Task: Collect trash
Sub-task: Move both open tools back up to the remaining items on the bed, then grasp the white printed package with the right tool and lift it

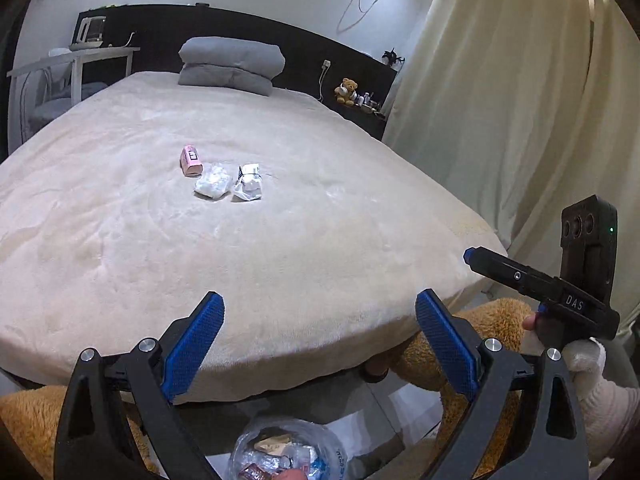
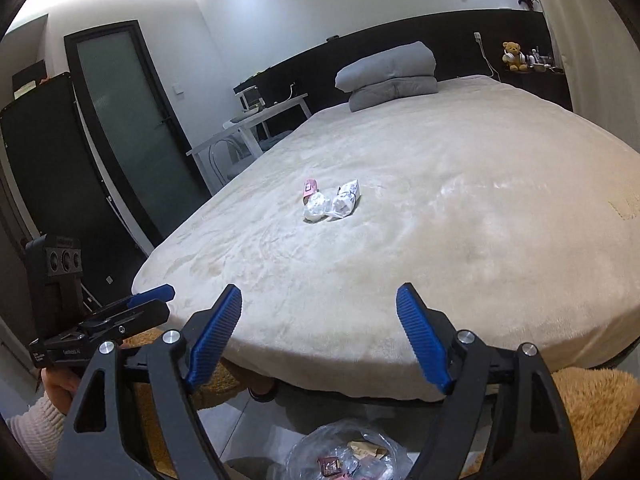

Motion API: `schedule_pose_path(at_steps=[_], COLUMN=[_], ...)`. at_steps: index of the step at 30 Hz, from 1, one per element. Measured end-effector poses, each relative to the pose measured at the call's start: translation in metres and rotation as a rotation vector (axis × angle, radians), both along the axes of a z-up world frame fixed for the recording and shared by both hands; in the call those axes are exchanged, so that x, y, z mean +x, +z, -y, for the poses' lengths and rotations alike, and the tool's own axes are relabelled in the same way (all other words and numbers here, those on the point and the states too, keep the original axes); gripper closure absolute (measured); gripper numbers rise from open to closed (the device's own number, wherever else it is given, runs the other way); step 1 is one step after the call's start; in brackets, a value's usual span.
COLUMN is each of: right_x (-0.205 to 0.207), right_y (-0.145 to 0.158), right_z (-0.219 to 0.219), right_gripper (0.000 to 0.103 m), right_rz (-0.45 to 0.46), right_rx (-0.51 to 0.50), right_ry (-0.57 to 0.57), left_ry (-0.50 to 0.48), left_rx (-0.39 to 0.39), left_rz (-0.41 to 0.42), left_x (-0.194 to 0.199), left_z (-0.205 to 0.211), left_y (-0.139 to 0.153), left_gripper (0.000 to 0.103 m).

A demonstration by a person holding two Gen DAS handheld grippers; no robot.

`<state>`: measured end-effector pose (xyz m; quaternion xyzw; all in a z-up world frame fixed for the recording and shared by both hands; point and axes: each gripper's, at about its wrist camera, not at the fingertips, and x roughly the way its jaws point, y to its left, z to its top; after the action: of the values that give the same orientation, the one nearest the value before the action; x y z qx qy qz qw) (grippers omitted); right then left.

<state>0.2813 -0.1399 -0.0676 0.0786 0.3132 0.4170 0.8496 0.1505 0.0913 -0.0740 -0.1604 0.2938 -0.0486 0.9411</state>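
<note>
Both grippers hover at the foot of the bed point(image 1: 280, 280); left gripper point(image 1: 318, 340) and right gripper point(image 2: 320, 336) jaws released, nothing between them. Three trash items lie mid-bed: pink carton point(image 1: 190, 159), crumpled clear wrapper point(image 1: 213, 185), labelled plastic bag point(image 1: 248, 184). Approach low over the plush blanket; pinch crinkly film at its bulk; deposit in the clear trash bag point(image 1: 280, 452) below.

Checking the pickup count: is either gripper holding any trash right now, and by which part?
Nothing is held. The left gripper and right gripper are both open, with only the bed showing between their fingers.
</note>
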Motion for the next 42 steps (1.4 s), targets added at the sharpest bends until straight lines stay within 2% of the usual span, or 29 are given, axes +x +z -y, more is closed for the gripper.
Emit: schedule_pose_path(at_steps=[1, 2, 4, 9, 12, 18, 23, 27, 35, 42], right_x=[0.007, 0.014, 0.026, 0.062, 0.084, 0.117, 0.146, 0.170, 0.231, 0.262], right_y=[0.000, 0.001, 0.002, -0.009, -0.016, -0.010, -0.002, -0.004, -0.039, -0.064], right_z=[-0.004, -0.008, -0.018, -0.047, -0.065, -0.098, -0.130, -0.152, -0.201, -0.230], right_gripper=[0.007, 0.004, 0.004, 0.004, 0.004, 0.004, 0.004, 0.004, 0.005, 0.013], right_rz=[-0.008, -0.012, -0.004, -0.010, -0.023, -0.012, 0.105, 0.135, -0.042, -0.209], right_rx=[0.003, 0.009, 0.002, -0.047, -0.053, -0.064, -0.123, -0.153, -0.207, -0.181], right_ry=[0.005, 0.008, 0.021, 0.036, 0.044, 0.082, 0.079, 0.054, 0.101, 0.133], left_ry=[0.001, 0.000, 0.002, 0.014, 0.024, 0.018, 0.022, 0.018, 0.056, 0.072], left_rx=[-0.003, -0.004, -0.019, -0.125, -0.147, -0.121, -0.102, -0.060, -0.063, -0.070], left_rz=[0.000, 0.001, -0.008, -0.034, -0.050, -0.056, -0.046, -0.046, -0.068, -0.061], left_x=[0.006, 0.010, 0.022, 0.053, 0.072, 0.107, 0.134, 0.152, 0.165, 0.169], left_z=[-0.004, -0.007, -0.018, -0.051, -0.066, -0.086, -0.111, -0.131, -0.170, -0.187], left_y=[0.000, 0.000, -0.001, -0.012, -0.017, -0.011, -0.008, -0.012, -0.025, -0.032], left_gripper=[0.009, 0.009, 0.009, 0.009, 0.010, 0.010, 0.010, 0.010, 0.010, 0.010])
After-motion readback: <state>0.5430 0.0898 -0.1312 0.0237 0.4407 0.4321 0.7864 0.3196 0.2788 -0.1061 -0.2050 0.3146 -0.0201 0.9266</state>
